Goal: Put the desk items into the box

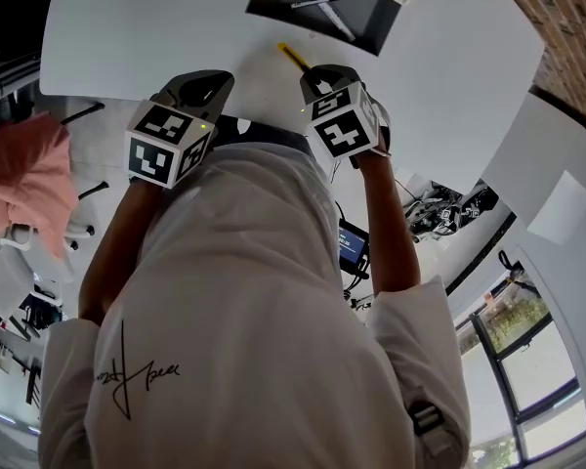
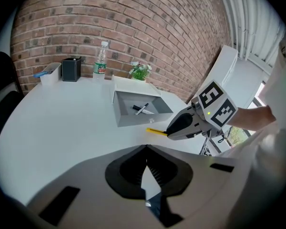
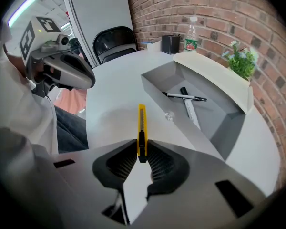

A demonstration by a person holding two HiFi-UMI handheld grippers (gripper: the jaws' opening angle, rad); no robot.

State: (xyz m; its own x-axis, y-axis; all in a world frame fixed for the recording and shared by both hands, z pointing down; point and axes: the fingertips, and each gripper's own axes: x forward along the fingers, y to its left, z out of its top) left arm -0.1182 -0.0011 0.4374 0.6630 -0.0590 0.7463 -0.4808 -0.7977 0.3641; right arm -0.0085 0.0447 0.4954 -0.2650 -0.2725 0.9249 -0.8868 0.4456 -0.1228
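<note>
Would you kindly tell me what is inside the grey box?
Two crossed pens lie inside the box, a black pen and a pale pen. The raised lid hides its back edge. The knife is in the right gripper.

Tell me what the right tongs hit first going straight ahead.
Likely the near corner of the grey box: the right tongs, shut on the yellow utility knife, aim at it, though they may just miss.
</note>
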